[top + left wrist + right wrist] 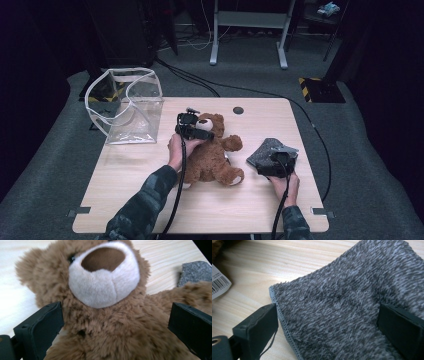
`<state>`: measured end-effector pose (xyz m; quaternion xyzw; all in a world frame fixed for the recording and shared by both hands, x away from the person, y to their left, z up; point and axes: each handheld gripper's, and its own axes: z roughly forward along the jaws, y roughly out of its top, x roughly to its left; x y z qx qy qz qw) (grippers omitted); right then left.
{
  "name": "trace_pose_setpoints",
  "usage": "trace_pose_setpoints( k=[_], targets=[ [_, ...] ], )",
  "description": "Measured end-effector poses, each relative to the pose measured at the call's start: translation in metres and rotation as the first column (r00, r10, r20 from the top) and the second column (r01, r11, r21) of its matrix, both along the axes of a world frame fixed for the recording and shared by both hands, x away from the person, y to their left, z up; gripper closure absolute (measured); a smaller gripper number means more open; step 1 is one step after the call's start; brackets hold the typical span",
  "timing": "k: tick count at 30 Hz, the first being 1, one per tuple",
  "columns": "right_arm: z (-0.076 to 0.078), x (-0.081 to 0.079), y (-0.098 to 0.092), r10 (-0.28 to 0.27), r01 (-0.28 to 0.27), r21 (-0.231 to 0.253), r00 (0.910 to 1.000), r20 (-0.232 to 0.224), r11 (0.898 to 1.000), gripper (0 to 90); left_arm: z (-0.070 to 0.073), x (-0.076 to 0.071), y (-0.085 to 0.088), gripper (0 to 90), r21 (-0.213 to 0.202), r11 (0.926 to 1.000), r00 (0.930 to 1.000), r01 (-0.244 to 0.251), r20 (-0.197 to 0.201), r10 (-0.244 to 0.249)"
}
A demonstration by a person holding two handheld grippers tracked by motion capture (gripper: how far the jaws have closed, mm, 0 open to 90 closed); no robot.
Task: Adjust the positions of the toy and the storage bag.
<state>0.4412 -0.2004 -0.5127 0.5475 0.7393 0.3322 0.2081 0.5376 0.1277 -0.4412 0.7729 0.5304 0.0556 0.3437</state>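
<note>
On the desk (pixel 150 200), near its middle, we find a brown teddy bear (pixel 212 152) lying on its back, head toward the far edge. The left claw (pixel 192 126) hovers over the bear's head and chest with its jaws spread wide; fur lies between them but neither pad presses on it, so nothing is held. At the right, a grey cloth (pixel 264 151) lies flat on the desk, and the right claw (pixel 276 165) stands over its near part, likewise wide open, straddling the cloth without pinching it.

We judge both claws are set for a pick-up: each is centred over its item with room to close. A clear plastic bag (pixel 131 106) stands open at the far left corner, a likely destination.

Left gripper view shows the bear's pale muzzle (pixel 103 277) and a corner of the cloth (pixel 196 272) beyond. Right gripper view shows the cloth's stitched hem (pixel 283 320) and a barcode tag (pixel 219 282), details too small to make out in the high view.
</note>
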Motion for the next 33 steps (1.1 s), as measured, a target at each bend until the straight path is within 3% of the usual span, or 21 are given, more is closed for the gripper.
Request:
trace_pose_setpoints(
  k=[6, 11, 20, 25, 33],
  targets=[
    [-0.005, -0.002, 0.001, -0.008, 0.009, -0.007, 0.9998, 0.017, 1.0, 3.0, -0.013, -0.002, -0.007, 0.7, 0.033, 0.9981, 0.9985, -0.052, 0.021, 0.051],
    [-0.009, -0.005, 0.003, -0.013, 0.014, -0.02, 0.9994, 0.03, 1.0, 2.9, -0.019, -0.008, -0.007, 0.2, 0.022, 0.9956, 0.9948, -0.092, 0.048, 0.09],
    [-0.012, -0.006, 0.004, -0.015, 0.017, -0.033, 0.9986, 0.051, 0.999, 2.8, -0.029, -0.009, -0.003, 6.4, -0.006, 0.9963, 0.9961, -0.086, 0.019, 0.086],
    [-0.013, -0.007, 0.004, -0.016, 0.017, -0.027, 0.9985, 0.053, 0.999, 2.7, -0.036, -0.013, -0.004, 20.4, -0.037, 0.9972, 0.9976, -0.065, 0.02, 0.066],
    [-0.013, -0.007, 0.003, -0.011, 0.013, -0.023, 0.9982, 0.059, 1.0, 2.8, -0.039, -0.019, -0.002, 48.6, -0.04, 0.9985, 0.9946, -0.036, 0.095, 0.04]
  ],
)
